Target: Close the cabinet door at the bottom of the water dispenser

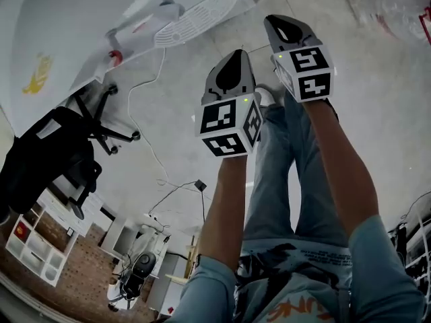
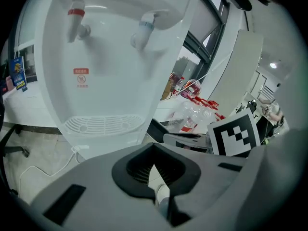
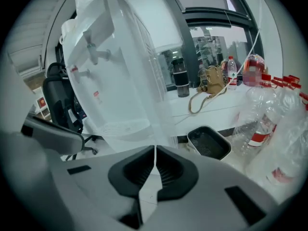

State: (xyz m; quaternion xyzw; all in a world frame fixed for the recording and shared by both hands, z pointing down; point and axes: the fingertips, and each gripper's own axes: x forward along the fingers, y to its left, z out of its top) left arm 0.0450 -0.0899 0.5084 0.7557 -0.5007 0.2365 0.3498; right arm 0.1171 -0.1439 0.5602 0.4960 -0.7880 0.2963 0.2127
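Note:
The white water dispenser [image 1: 74,32] stands at the upper left of the head view, with its red tap [image 1: 115,57] and drip tray [image 1: 195,19]. In the left gripper view the water dispenser [image 2: 110,57] fills the frame, with red and blue taps over the drip tray [image 2: 103,124]. Its bottom cabinet door is hidden behind the gripper body. My left gripper [image 1: 234,56] [image 2: 154,158] is held above the floor, shut with nothing in it. To its right, my right gripper [image 1: 283,22] [image 3: 155,158] is also shut and empty. Both point toward the dispenser without touching it.
A black office chair [image 1: 54,153] stands left of the dispenser, and a white cable [image 1: 151,113] trails over the floor. My own legs in jeans [image 1: 283,173] are below the grippers. Clear plastic bottles [image 3: 269,124] and a black tray [image 3: 208,142] lie to the right.

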